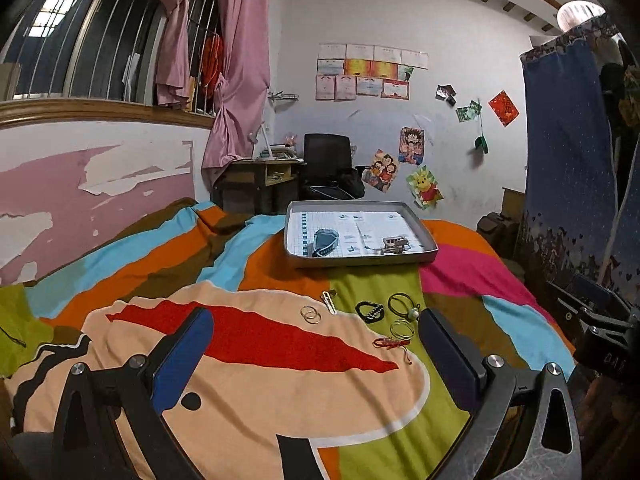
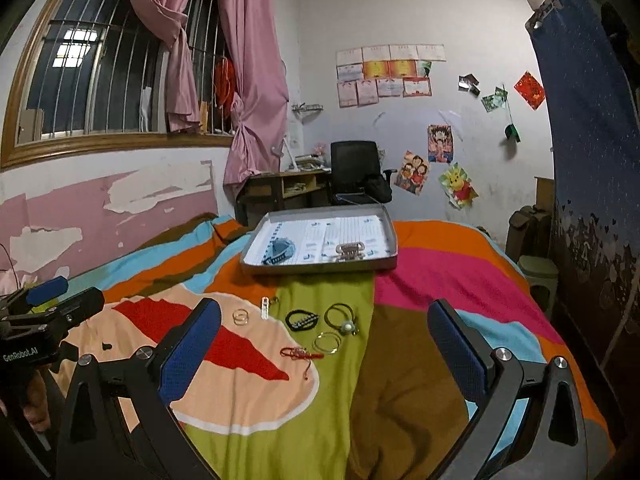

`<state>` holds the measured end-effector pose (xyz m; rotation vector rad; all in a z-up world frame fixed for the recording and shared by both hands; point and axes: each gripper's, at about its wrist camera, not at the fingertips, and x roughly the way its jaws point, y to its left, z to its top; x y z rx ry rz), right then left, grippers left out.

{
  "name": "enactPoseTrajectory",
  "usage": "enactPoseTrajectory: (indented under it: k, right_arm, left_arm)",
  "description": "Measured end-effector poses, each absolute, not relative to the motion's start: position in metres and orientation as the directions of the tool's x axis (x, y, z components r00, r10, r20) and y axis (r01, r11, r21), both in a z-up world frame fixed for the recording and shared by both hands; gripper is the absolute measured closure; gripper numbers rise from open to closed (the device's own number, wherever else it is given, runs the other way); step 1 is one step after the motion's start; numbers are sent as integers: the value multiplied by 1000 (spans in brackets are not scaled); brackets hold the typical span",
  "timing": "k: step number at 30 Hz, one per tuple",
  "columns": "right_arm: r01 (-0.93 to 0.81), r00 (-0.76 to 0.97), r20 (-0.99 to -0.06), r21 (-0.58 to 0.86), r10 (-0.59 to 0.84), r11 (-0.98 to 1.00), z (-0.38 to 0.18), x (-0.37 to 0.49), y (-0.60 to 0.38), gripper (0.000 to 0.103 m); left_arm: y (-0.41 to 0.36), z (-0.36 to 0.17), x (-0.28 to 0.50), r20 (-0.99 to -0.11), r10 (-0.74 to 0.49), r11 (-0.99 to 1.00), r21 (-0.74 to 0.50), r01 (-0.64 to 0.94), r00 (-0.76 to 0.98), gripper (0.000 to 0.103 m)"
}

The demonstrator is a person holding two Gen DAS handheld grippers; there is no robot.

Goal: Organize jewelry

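**Small pieces on a soft blanket, both grippers empty**

The left gripper (image 1: pixel 316 344) and the right gripper (image 2: pixel 324 340) hover over the bed with jaws spread wide, holding nothing. The jewelry lies loose on the striped blanket (image 1: pixel 280 380), in front of the grey tray (image 1: pixel 430 254): a pair of thin rings (image 1: pixel 311 314), a pale clip (image 1: pixel 329 301), a black beaded band (image 1: pixel 370 312), a dark loop with a pearl (image 1: pixel 404 306), a clear bangle (image 1: pixel 402 329) and a red knotted cord (image 1: pixel 390 343). Two pieces already sit in the tray.

The risks, as I judge them: the blanket is soft and wrinkled, so jaws pressing down may pinch cloth with a ring, or push a thin ring into a fold. The bangle, pearl loop and cord lie close together; closing on one could drag its neighbour. The tray rests on bedding and may tip if nudged.

The right wrist view shows the other gripper at its left edge and a fingertip of the hand holding it; the left wrist view shows the other gripper's body only dimly at right.
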<state>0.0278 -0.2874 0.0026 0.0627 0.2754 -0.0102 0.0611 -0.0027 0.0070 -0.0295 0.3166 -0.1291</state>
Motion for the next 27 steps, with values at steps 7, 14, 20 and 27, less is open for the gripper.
enactPoseTrajectory:
  k: [7, 14, 20, 27]
  right_arm:
    - [20, 957, -290, 81, 4, 997, -1, 32, -289, 1]
    - [5, 956, -294, 75, 17, 997, -2, 34, -282, 1]
    - [8, 956, -293, 74, 14, 997, -2, 37, -280, 1]
    - [-6, 952, -304, 70, 27, 998, 5, 57, -283, 1]
  left_arm:
    - [1, 4, 66, -331, -118, 993, -65, 102, 936, 0]
    - [3, 2, 73, -355, -113, 993, -79, 90, 928, 0]
    - [3, 2, 85, -390, -142, 987, -131, 97, 910, 0]
    - [1, 11, 126, -425, -128, 989, -121, 84, 896, 0]
